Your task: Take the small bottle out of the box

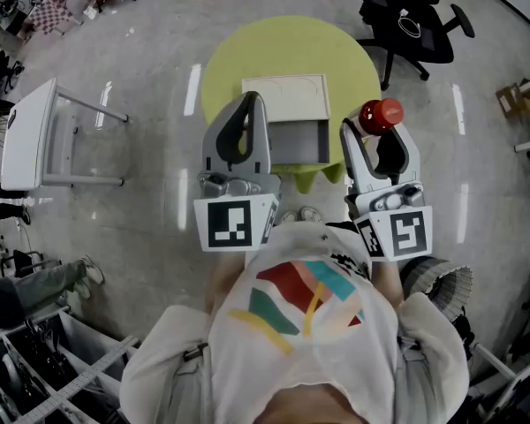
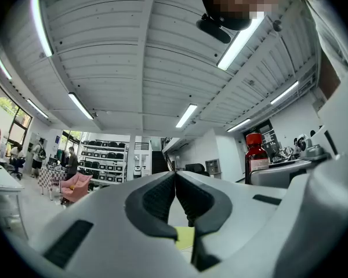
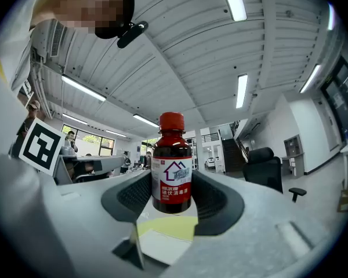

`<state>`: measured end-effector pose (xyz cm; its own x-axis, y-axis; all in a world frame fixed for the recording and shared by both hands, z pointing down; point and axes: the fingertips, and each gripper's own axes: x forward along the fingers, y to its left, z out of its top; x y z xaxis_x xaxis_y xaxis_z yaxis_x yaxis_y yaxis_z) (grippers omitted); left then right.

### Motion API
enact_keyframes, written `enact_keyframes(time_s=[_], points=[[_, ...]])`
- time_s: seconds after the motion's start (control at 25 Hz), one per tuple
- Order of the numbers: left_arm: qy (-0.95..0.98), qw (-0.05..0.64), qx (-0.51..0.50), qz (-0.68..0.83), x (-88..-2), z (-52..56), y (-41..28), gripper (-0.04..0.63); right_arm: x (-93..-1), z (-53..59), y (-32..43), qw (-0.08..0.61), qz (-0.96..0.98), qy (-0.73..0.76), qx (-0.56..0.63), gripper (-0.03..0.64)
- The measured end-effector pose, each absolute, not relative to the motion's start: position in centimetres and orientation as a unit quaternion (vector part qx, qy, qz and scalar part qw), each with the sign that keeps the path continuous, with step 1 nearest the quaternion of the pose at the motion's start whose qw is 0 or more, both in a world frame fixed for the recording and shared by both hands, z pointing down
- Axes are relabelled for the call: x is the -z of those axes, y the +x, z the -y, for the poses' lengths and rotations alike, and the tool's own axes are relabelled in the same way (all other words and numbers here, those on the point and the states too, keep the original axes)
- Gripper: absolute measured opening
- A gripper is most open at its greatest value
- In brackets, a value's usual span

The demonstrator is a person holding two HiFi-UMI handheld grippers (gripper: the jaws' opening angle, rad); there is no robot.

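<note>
The small dark bottle (image 3: pixel 172 167) with a red cap and a red-and-white label stands upright between the pads of my right gripper (image 3: pixel 172 191), which is shut on it. In the head view the bottle's red cap (image 1: pixel 382 113) shows above the right gripper (image 1: pixel 377 132), to the right of the box and clear of it. The box (image 1: pixel 284 98) sits on the yellow-green round table (image 1: pixel 291 42), its white lid folded back and its grey inside showing. My left gripper (image 1: pixel 250 104) hovers over the box's left side, shut with nothing in it (image 2: pixel 175 177). From the left gripper view the bottle (image 2: pixel 256 155) shows at the right.
A black office chair (image 1: pixel 411 16) stands behind the table at the right. A white side table (image 1: pixel 31 131) is at the left. Racks and clutter (image 1: pixel 35 360) fill the lower left. The person's body (image 1: pixel 300 325) takes up the foreground.
</note>
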<state>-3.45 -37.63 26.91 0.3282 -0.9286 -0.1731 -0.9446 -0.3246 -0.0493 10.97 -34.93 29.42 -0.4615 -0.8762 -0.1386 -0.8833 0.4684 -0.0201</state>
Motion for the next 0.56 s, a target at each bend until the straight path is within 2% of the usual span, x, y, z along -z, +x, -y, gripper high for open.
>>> enact_keyframes(time_s=[0.56], points=[[-0.806,0.069,-0.054,-0.585,-27.21,38.07,-4.25,0.015,-29.47,35.65,11.06,0.060,-0.855,-0.514,-0.030,0.209]])
